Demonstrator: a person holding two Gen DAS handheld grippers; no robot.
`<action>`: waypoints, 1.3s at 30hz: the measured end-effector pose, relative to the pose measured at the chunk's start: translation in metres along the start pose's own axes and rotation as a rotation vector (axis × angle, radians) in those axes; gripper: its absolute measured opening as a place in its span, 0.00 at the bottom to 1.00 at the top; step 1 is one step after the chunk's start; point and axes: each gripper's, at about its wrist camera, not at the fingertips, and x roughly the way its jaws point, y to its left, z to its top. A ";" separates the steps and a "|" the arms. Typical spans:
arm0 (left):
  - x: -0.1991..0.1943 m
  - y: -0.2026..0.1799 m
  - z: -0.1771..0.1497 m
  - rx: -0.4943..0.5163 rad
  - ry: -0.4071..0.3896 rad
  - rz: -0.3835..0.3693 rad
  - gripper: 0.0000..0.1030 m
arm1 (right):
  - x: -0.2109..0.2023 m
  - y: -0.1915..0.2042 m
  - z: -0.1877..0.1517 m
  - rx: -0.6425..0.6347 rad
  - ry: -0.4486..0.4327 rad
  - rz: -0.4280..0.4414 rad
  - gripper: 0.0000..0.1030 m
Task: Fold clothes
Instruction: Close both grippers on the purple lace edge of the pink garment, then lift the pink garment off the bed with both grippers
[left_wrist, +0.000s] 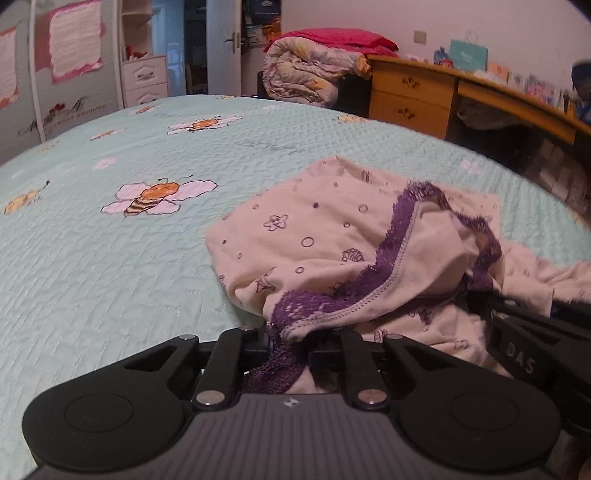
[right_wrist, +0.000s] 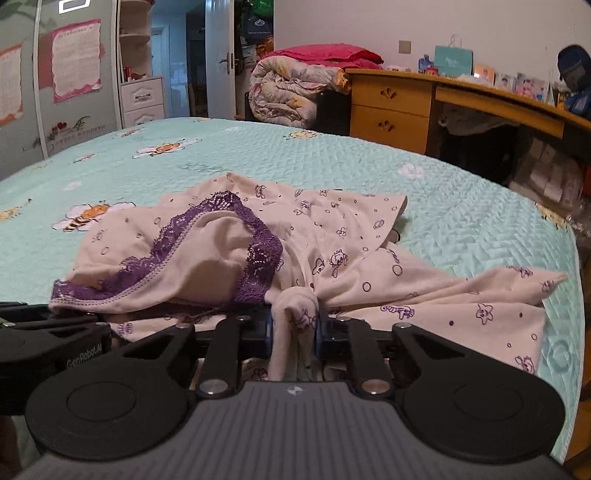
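Left gripper pinches the garment's purple lace edge, pads hidden under cloth. Right gripper clamps a bunched fold of it; only its view shows the sleeve spread on the bed.

Cream garment (purple lace trim, doodle print) on mint bee-patterned bedspread.

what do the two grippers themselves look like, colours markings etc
Both are matte black plastic. Each has a grey ribbed centre plate with a small white emblem, round black discs either side, and linkage bars with silver pivot pins. The left gripper shows raised "DAS" lettering on its neighbour's side. The right gripper has blue pads. No sleeves or cables are visible.
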 end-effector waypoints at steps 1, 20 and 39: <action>-0.009 0.002 0.001 -0.011 -0.014 -0.005 0.12 | -0.006 -0.002 0.001 0.012 0.002 0.015 0.14; -0.114 0.007 -0.006 0.062 -0.018 0.088 0.34 | -0.119 0.013 0.015 -0.049 -0.036 0.112 0.90; -0.007 0.019 0.000 -0.050 0.105 0.009 0.38 | 0.007 0.000 0.000 0.035 0.104 0.129 0.47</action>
